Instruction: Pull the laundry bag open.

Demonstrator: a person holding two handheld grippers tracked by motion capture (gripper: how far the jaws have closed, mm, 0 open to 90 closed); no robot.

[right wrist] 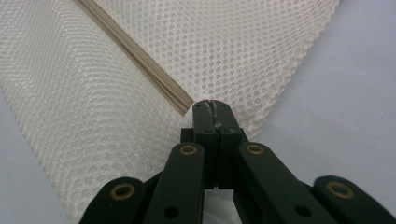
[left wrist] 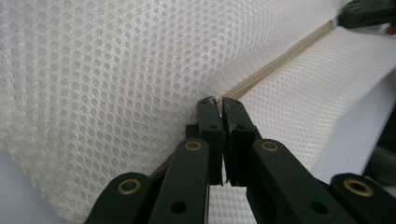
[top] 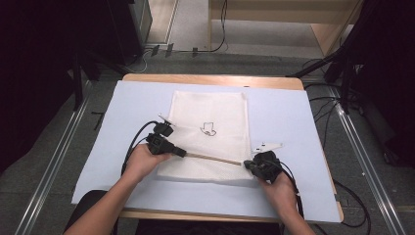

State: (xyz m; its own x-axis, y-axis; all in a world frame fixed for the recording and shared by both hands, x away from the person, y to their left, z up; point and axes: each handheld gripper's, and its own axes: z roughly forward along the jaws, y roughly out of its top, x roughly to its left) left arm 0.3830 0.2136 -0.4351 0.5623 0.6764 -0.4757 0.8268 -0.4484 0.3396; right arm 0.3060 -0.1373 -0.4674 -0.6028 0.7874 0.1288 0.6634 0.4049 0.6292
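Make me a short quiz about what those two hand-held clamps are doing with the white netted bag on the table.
1. True or false: both the left gripper and the right gripper are pinched shut on the white mesh fabric bag.
2. What runs between the two grippers in the high view? A) a red ribbon B) a thin tan zipper strip C) a metal chain
3. Fill in: the bag lies on a pale ______ sheet covering the wooden table.

Key: 1 true; 2 B; 3 blue.
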